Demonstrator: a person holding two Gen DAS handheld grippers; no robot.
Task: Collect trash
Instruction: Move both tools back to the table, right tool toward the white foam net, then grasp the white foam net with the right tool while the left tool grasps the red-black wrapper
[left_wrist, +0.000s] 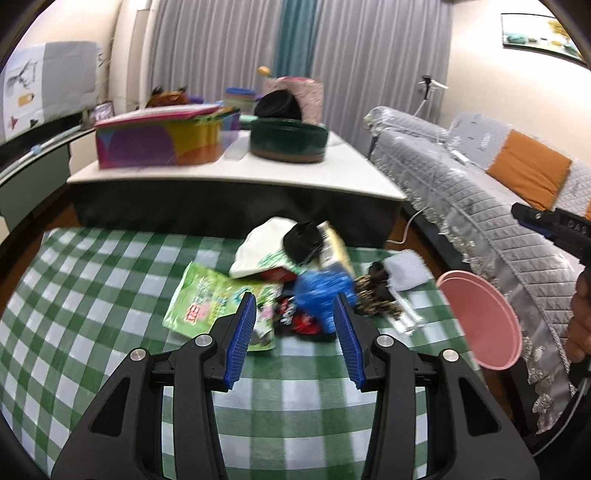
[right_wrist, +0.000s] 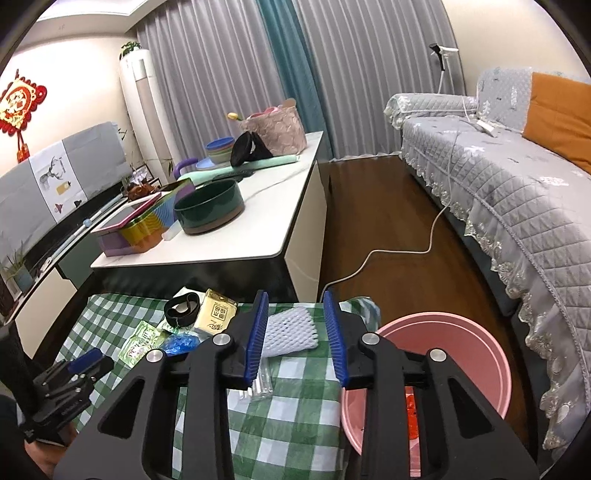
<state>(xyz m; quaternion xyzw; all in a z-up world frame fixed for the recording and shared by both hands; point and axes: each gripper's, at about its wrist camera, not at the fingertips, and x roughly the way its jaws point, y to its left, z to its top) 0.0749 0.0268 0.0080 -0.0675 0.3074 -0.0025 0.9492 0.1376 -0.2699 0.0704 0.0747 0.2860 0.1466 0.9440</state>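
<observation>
A pile of trash lies on the green checked tablecloth (left_wrist: 110, 295): a green packet (left_wrist: 207, 299), a blue wrapper (left_wrist: 321, 291), a yellow packet (left_wrist: 334, 247), a red and black wrapper (left_wrist: 299, 321) and a white foam net (left_wrist: 404, 273). My left gripper (left_wrist: 294, 297) is open just short of the pile, with nothing between its pads. My right gripper (right_wrist: 295, 295) is open above the foam net (right_wrist: 291, 330), which lies on the cloth in the gap between the fingers. A pink basin (right_wrist: 443, 325) stands at the table's right edge with something red inside.
A white coffee table (right_wrist: 258, 236) behind the cloth carries a dark green pot (right_wrist: 210, 210) and a colourful box (right_wrist: 147, 225). A grey-covered sofa (right_wrist: 517, 184) runs along the right. A white cable (right_wrist: 399, 254) trails over the wooden floor.
</observation>
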